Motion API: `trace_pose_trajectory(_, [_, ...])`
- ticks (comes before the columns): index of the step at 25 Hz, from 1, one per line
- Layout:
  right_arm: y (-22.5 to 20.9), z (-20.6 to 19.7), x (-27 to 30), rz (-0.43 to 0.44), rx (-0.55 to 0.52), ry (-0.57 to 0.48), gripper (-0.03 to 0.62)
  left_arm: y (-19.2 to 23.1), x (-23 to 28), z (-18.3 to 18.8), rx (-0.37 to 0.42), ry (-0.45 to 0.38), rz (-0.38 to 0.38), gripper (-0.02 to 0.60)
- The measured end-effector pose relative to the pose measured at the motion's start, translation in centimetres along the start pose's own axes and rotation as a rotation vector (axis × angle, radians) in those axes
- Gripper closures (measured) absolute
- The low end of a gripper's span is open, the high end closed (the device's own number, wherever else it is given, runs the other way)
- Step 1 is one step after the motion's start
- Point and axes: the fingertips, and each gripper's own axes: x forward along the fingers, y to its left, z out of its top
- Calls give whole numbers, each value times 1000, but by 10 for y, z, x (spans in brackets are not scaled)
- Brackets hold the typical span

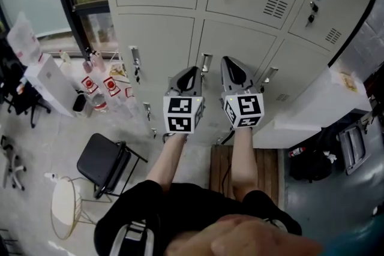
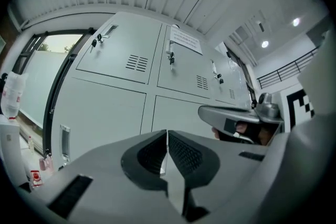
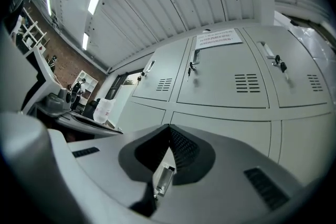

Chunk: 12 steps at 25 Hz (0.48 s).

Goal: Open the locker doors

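Head view shows my left gripper [image 1: 191,74] and right gripper [image 1: 231,64], both with jaws pressed together on nothing, aimed at the closed locker doors [image 1: 237,39] straight ahead, with the upright door handle [image 1: 206,63] between them, seemingly nearer my left.

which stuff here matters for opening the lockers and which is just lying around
For the job: locker doors, door handles, left tongs, right tongs, both shut.
Lying about: black chair, bottles, white box.
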Motion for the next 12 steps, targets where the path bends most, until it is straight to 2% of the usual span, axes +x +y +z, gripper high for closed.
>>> trace_pose_trajectory(2, [-6,6,6,0,-25,-11,579,-1,5,7,-32,-16,-46,571])
trace_pose_trajectory(4, [-17,11,12,-20,-49,-16,579,-1,10,16,-23,-37,-74,571])
trace_pose_trajectory(12, [-51,52,39,-81,-155,-46,579,19,25,58,15,-95,-100,571])
